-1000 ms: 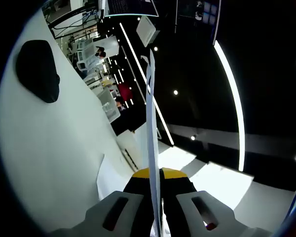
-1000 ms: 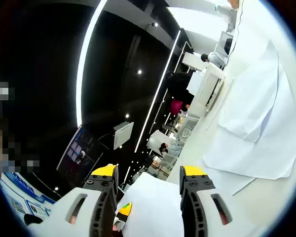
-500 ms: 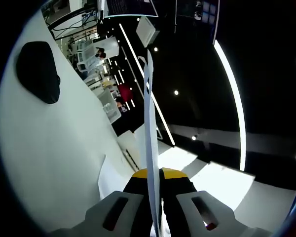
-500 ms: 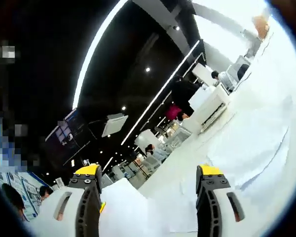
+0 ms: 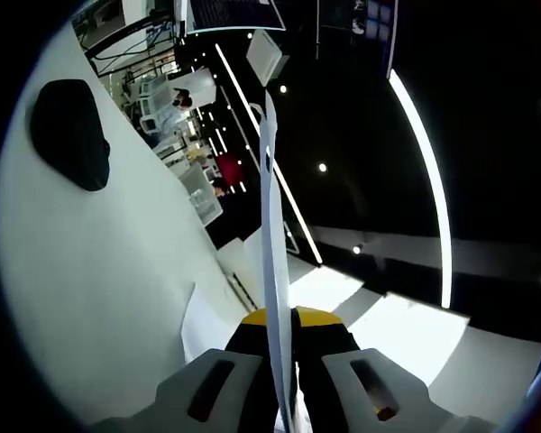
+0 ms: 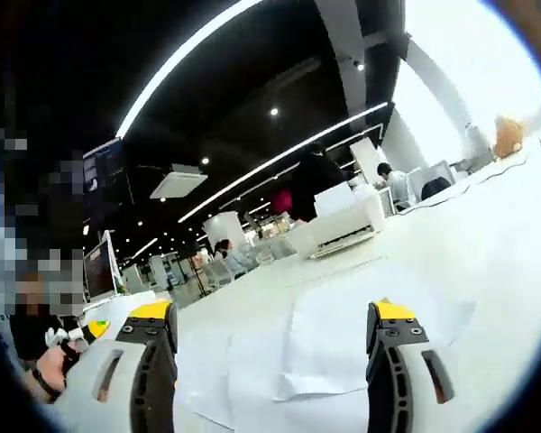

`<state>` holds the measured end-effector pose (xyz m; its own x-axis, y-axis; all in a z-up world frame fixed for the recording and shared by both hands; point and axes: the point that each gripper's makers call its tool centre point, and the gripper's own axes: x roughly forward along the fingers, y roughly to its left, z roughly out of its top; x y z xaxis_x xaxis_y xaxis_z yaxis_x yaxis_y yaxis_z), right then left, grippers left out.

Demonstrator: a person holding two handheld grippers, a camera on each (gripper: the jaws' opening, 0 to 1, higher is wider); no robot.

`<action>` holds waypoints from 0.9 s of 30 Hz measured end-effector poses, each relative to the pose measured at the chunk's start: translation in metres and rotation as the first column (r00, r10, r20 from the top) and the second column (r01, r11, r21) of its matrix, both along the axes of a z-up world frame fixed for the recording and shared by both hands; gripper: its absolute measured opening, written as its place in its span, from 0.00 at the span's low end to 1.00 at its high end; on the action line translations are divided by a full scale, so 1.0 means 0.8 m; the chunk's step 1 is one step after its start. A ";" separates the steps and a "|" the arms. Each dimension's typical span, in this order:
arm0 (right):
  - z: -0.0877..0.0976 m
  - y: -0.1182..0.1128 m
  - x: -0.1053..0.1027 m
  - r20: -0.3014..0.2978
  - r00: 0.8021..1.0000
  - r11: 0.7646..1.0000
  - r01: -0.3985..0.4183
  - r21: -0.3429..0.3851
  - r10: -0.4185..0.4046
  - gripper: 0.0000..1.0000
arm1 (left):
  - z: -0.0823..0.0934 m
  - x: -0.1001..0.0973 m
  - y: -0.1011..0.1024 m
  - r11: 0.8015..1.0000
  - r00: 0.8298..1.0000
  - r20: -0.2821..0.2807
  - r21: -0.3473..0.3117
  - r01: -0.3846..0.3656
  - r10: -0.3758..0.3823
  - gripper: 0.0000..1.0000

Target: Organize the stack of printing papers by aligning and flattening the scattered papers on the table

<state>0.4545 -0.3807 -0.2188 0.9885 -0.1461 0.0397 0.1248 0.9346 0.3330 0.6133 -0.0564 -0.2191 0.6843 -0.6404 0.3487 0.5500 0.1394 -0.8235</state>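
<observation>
In the left gripper view my left gripper (image 5: 279, 317) is shut on a thin stack of white printing paper (image 5: 269, 225). I see the stack edge-on, rising straight up from the yellow-tipped jaws. A loose sheet (image 5: 206, 327) lies on the white table (image 5: 99, 262) just left of the jaws. In the right gripper view my right gripper (image 6: 272, 314) stands wide open with nothing between its fingers. It hovers low over several overlapping white sheets (image 6: 343, 334) lying flat on the table (image 6: 487, 234).
A black rounded object (image 5: 68, 131) rests on the table at the upper left of the left gripper view. At the left edge of the right gripper view a person's hand (image 6: 50, 365) holds a yellow-tipped tool. A white printer-like box (image 6: 343, 221) and seated people are far behind.
The right gripper view has swung level and down toward the table. Its jaws stand wider apart, and the white paper between them a second ago is gone. The left gripper keeps its hold.
</observation>
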 end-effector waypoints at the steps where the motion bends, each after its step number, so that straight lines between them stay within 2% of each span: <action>1: -0.009 -0.013 0.000 -0.046 0.998 0.999 0.029 -0.039 -0.031 0.88 | 0.000 -0.001 0.000 1.000 1.000 0.001 0.002 0.000 0.000 0.06; 2: -0.023 -0.026 -0.003 -0.120 0.991 0.995 0.056 -0.077 -0.065 0.90 | 0.000 -0.001 -0.001 1.000 1.000 0.001 0.004 0.000 0.000 0.06; 4: -0.037 -0.048 -0.004 -0.192 0.975 0.982 0.077 -0.170 -0.109 0.90 | 0.000 0.000 0.000 1.000 1.000 0.000 0.007 0.002 -0.002 0.06; 8: -0.052 -0.081 -0.005 -0.250 0.952 0.959 0.110 -0.259 -0.177 0.90 | 0.000 -0.002 -0.001 1.000 1.000 0.000 0.008 0.006 -0.006 0.06; 11: -0.067 -0.099 -0.003 -0.282 0.939 0.950 0.112 -0.291 -0.197 0.90 | 0.001 -0.003 -0.001 1.000 1.000 0.000 0.007 0.007 -0.007 0.06; 13: -0.084 -0.108 -0.003 -0.341 0.919 0.951 0.095 -0.294 -0.198 0.90 | 0.001 -0.003 -0.001 1.000 1.000 -0.001 0.005 0.007 -0.007 0.06; 15: -0.081 -0.111 -0.003 -0.335 0.919 0.945 0.098 -0.311 -0.205 0.90 | 0.000 -0.003 -0.001 1.000 1.000 0.000 0.004 0.008 -0.008 0.06; 17: -0.082 -0.113 -0.002 -0.332 0.923 0.954 0.098 -0.285 -0.194 0.90 | 0.000 -0.001 0.000 1.000 1.000 0.001 0.003 0.008 -0.008 0.06; 21: -0.083 -0.108 -0.001 -0.327 0.928 0.950 0.077 -0.303 -0.180 0.90 | 0.000 -0.003 -0.002 1.000 1.000 0.003 0.003 0.013 -0.013 0.06; 24: -0.090 -0.108 0.001 -0.355 0.918 0.948 0.064 -0.311 -0.178 0.90 | 0.000 -0.003 -0.003 1.000 1.000 0.003 0.005 0.015 -0.015 0.06; 27: -0.089 -0.115 -0.002 -0.344 0.916 0.942 0.091 -0.324 -0.207 0.89 | -0.002 -0.002 -0.003 1.000 1.000 0.005 0.010 0.015 -0.015 0.06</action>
<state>0.4531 -0.4730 -0.2898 0.9076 -0.3315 -0.2576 0.3294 0.9427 -0.0525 0.6117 -0.0587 -0.2207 0.6727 -0.6544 0.3453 0.5561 0.1393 -0.8193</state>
